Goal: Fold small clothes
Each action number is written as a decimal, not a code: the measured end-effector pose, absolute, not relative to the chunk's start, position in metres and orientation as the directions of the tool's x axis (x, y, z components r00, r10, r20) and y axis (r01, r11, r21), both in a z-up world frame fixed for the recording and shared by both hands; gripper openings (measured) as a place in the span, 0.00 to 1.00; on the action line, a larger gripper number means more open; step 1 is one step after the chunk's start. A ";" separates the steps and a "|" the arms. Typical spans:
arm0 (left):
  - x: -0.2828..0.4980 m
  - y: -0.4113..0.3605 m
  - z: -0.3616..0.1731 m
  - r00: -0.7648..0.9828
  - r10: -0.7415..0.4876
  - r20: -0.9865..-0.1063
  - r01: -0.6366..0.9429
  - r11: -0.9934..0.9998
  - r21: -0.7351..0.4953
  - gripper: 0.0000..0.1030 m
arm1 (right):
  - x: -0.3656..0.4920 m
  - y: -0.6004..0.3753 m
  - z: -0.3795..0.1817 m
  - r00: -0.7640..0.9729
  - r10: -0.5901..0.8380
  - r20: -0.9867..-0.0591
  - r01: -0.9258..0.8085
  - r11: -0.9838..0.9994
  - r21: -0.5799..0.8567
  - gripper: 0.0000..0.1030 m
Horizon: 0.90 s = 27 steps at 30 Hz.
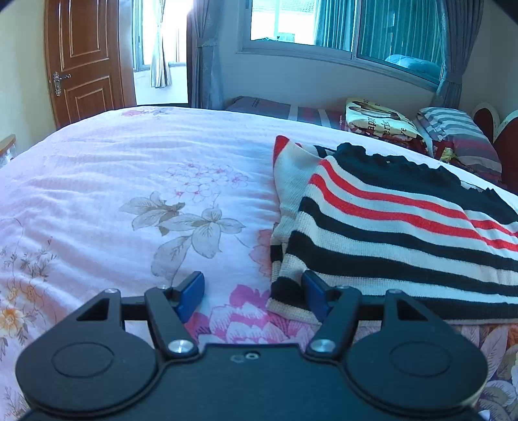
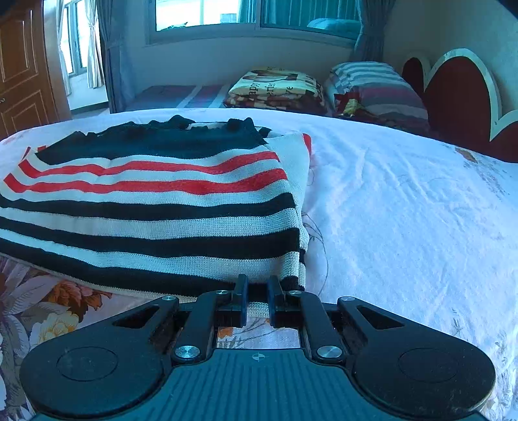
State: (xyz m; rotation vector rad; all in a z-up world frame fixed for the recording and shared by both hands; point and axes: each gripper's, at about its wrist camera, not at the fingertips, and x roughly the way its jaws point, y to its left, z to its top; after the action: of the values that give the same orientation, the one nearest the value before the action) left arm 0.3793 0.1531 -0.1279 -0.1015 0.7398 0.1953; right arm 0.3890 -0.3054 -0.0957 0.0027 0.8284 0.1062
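A folded knit sweater striped in black, red and cream lay on a bed covered by a pink floral quilt, filling the 3 o'clock side of the left wrist view and the 9 o'clock side of the right wrist view. Its black neckline lay at the far end, toward the window, and its cream-and-black hem lay nearest both grippers.

The left gripper hovered low over the quilt at the sweater's near left corner, its blue-padded fingers spread wide apart; the right-hand finger sat against the hem's corner, while the other stood over bare quilt with nothing between the two.

The right gripper met the sweater's near right corner at 6 o'clock in its own view, its fingers drawn close with a narrow gap, the cream hem edge lying between them. Whether the pads actually pinched the fabric could not be told.

Beyond the bed, at 12 o'clock, a wide window with grey curtains let in daylight. A folded printed blanket and a grey-and-pink striped pillow rested near a red scalloped headboard at 2 o'clock. A brown panelled wooden door stood at 10 o'clock in the left wrist view.
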 end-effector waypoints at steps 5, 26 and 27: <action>0.366 0.162 -0.110 0.736 0.145 -0.661 -0.252 0.965 -0.069 0.62 | 0.377 -0.310 -0.076 0.699 0.126 -0.703 -0.079 0.992 0.099 0.10; 0.371 0.185 -0.156 0.834 -0.193 -0.518 -0.307 0.618 -0.724 0.53 | 0.389 -0.272 -0.060 0.695 0.340 -0.634 -0.201 0.938 0.283 0.10; 0.376 0.184 -0.157 0.838 -0.185 -0.513 -0.311 0.609 -0.729 0.53 | 0.391 -0.270 -0.060 0.693 0.345 -0.633 -0.205 0.936 0.286 0.10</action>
State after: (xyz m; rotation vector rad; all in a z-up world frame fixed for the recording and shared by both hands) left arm 0.3759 0.1841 -0.1569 -0.9271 0.5939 0.0778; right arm 0.3911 -0.2697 -0.0603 0.1994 0.7445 0.3093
